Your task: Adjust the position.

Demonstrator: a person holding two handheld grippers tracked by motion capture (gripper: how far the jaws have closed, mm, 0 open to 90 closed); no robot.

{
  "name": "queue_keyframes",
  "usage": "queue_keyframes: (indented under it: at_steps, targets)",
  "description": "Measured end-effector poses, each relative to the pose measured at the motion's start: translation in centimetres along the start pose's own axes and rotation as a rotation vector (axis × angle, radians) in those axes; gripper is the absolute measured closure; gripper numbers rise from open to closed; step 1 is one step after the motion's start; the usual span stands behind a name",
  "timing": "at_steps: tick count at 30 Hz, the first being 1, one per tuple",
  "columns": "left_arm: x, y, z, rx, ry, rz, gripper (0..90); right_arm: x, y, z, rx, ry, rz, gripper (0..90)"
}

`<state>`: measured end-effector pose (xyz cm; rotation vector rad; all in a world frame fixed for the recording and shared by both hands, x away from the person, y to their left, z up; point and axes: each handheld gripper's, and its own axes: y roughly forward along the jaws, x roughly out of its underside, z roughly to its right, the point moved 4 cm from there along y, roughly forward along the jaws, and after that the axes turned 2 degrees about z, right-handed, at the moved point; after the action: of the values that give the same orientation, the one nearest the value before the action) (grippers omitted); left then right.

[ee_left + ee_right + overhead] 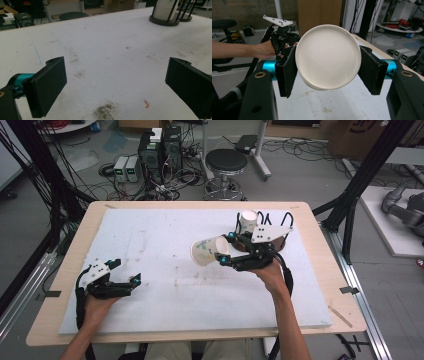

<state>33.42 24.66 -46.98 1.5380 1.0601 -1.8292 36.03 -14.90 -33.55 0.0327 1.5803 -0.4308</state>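
While my right tool [223, 252] hangs above the middle of the bench [75, 250], it pinches a white paper cup with a faint green print [206, 252] by its sides, one black pad on each side. That cup lies on its side in the air, clear of the white foam sheet [150, 245] that covers the wooden bench top, and in the high view its open mouth points toward my left. Seen from the right tool's own camera, the round white bottom of the cup [328, 56] faces me, squeezed between the two pads just behind the base rim. My left tool [127, 272] sits low near the front left corner of the sheet, well apart from the cup, with its jaws spread wide and nothing between them; its camera looks across bare, smudged foam. Behind my right hand [272, 275], near the far right of the sheet, a second white cup [247, 221] stands in a dark round holder with black wire uprights [285, 227]. From the left tool's camera I see a stack of white cups [163, 10] in that holder, with a second holder just beside it.
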Motion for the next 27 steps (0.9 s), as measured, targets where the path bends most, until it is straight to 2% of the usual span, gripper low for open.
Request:
queue_keyframes:
  at_steps: [4,8,12,18,19,27]
  targets:
    - [0.0,0.0,-0.1,0.013,-0.005,0.005,3.7,0.0,0.1,0.1,-0.002,-0.002,-0.001,37.1]
    - [-0.3,-0.1,0.1,0.075,-0.017,0.001,3.7,0.0,0.0,0.2,-0.004,-0.001,0.003,37.1]
    - [-1.4,-0.3,0.2,0.124,-0.02,0.031,3.7,0.0,0.0,0.2,-0.005,-0.004,0.001,37.1]
    - [-3.4,-0.7,-0.1,0.243,-0.028,0.064,3.7,0.0,0.1,0.2,-0.018,-0.005,0.004,37.1]
    - [-3.9,-0.7,-0.1,0.269,-0.024,0.062,3.6,0.0,0.0,0.2,-0.021,-0.007,0.005,37.1]
    - [-7.0,-0.2,0.7,0.406,0.02,0.071,3.6,-0.2,0.1,0.0,-0.048,-0.001,0.015,37.1]
